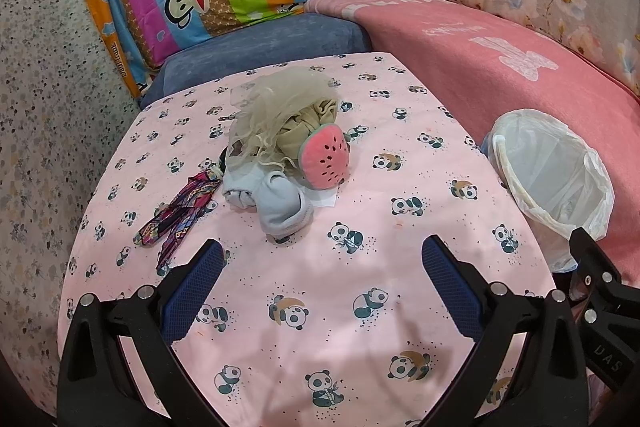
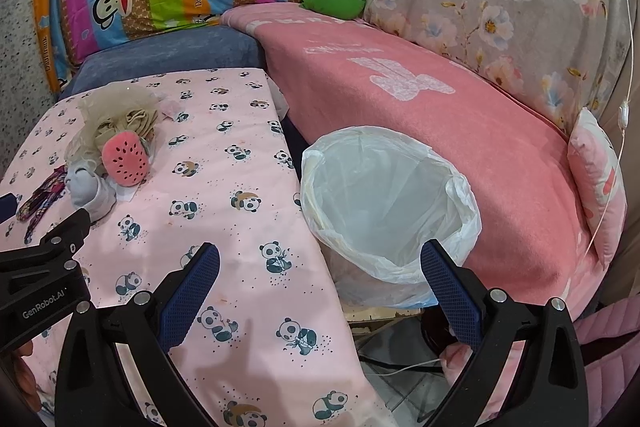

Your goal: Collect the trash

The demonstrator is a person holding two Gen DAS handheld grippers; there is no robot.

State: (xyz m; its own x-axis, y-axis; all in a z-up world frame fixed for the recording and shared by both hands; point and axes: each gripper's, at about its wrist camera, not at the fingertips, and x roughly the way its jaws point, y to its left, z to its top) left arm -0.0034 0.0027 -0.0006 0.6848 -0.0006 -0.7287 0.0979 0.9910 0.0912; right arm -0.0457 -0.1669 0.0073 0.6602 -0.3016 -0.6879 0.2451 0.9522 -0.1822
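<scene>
Here, we see table under pink panda cloth (image 1: 400, 163) filling centre of left wrist view. Bin lined with clear bag (image 2: 384, 207) stands just beside table's right edge, mid-frame in right wrist view; far right in left view (image 1: 556, 171). Pile on cloth, upper centre of left view: beige netting bundle (image 1: 276, 115), grey sock (image 1: 276, 203), watermelon plush (image 1: 325, 158), patterned strip (image 1: 176, 215) at left. Our left gripper (image 1: 322, 291) spread wide, holds nothing, above bare cloth. Our right gripper (image 2: 320, 291) likewise wide, holds nothing, over bin's near rim.
</scene>
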